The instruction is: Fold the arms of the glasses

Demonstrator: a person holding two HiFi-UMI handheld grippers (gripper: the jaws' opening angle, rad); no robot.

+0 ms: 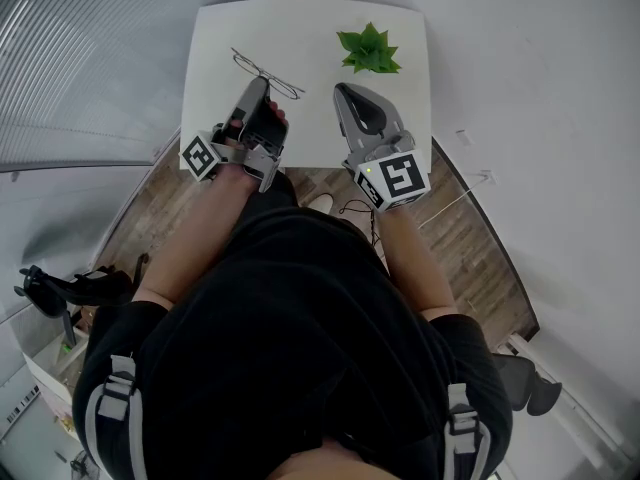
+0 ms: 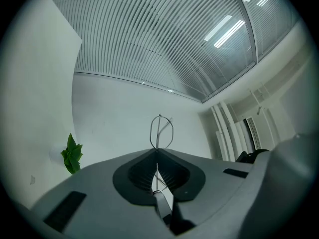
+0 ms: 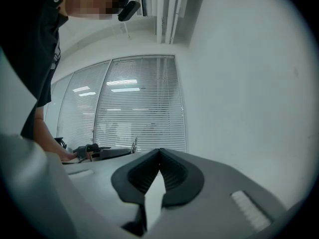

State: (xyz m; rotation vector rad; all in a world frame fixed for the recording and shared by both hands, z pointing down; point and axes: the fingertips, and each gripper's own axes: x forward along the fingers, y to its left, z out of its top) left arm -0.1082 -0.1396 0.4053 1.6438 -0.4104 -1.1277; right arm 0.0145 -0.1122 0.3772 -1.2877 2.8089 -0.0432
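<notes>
Left gripper view shows our left hand-held gripper (image 2: pixel 158 152) clamped on the glasses (image 2: pixel 158 131), near the plant (image 2: pixel 71 155); our right hand-held gripper (image 3: pixel 159 152) is closed, empty. We judge that twisting could bend them or let them slip.

Desk (image 1: pixel 215 38): was plain white.
Plant (image 1: pixel 370 50): was green.
Glasses (image 1: pixel 268 73): were thin dark wire.
Left tongs (image 1: pixel 262 86), right tongs (image 1: pixel 345 93): were grey, ribbed black inside.
Floor (image 1: pixel 150 218): was brown wood grain.
</notes>
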